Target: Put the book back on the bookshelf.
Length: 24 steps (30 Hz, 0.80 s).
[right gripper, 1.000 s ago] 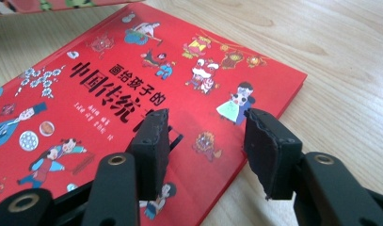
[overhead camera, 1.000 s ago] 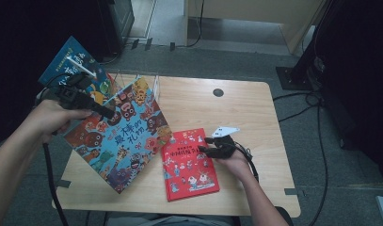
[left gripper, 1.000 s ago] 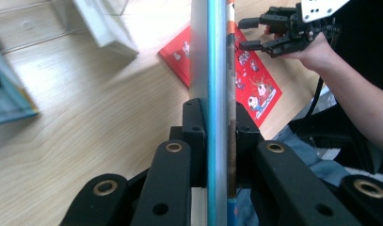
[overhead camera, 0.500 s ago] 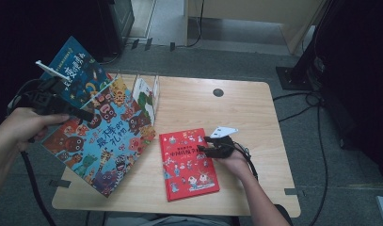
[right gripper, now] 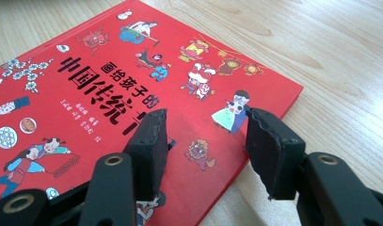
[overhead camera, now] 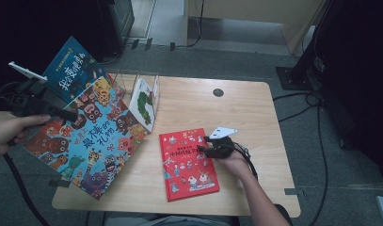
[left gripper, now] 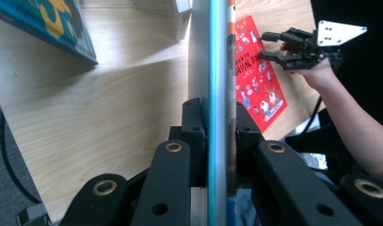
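A large picture book (overhead camera: 92, 141) with cartoon animals on its cover hangs tilted over the table's left edge. My left gripper (overhead camera: 62, 113) is shut on its top edge, and the left gripper view shows the book's edge (left gripper: 217, 94) clamped between the jaws. A red picture book (overhead camera: 188, 163) lies flat near the table's front. My right gripper (overhead camera: 205, 146) rests open over its right edge, the two pads (right gripper: 149, 141) spread above the red cover (right gripper: 85, 94) with nothing between them.
A dark blue book (overhead camera: 71, 68) leans at the back left. A white book (overhead camera: 143, 103) stands in a wire book rack (overhead camera: 132, 80). The wooden table (overhead camera: 255, 122) has a round cable hole (overhead camera: 218, 92). Cables run along the floor on the right.
My left gripper has carried the large animal book leftward and away from the rack, uncovering the white book. The right gripper has stayed over the red book.
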### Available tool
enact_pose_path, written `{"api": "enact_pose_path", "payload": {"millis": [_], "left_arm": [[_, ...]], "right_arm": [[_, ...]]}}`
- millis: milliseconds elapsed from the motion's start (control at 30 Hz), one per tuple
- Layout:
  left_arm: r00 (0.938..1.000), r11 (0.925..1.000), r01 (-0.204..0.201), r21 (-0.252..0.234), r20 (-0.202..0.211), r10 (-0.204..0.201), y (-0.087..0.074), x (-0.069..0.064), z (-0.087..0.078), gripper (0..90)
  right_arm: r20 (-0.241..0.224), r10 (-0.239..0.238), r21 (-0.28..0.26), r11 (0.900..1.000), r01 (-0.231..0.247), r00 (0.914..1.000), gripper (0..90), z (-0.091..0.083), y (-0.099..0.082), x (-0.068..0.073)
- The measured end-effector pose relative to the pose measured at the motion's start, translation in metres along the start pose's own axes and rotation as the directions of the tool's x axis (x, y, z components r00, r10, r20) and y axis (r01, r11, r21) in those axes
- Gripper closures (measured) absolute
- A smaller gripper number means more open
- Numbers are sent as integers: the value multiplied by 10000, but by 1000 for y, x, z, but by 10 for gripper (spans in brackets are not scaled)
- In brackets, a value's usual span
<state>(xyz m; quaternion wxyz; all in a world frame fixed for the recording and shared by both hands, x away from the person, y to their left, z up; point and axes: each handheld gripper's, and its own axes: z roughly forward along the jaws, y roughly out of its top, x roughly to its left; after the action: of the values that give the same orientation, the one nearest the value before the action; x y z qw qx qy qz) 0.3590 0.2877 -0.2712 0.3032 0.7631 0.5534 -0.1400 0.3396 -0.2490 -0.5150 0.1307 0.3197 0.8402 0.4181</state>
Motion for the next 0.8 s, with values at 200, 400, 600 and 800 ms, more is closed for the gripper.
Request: {"api": "enact_pose_path", "payload": {"millis": [200,400,600,800], "left_arm": [[9997,9995,246,-175,-90,-247,-9,8,-19,813],[9968,9983,536,-237,-589,-549,-15,18,-33,812],[9899,9939,1040,-358,-931,-1069,-11,29,-36,816],[9856,9916,1175,-539,-1159,-1231,-2,33,-38,816]], "right_arm": [[-3,-43,-30,10000,42,10000,489,0,0,0],[22,-46,-10,10000,46,10000,489,0,0,0],[38,-44,-35,10000,44,10000,489,1,0,0],[36,-51,-14,10000,51,10000,489,1,0,0]]}}
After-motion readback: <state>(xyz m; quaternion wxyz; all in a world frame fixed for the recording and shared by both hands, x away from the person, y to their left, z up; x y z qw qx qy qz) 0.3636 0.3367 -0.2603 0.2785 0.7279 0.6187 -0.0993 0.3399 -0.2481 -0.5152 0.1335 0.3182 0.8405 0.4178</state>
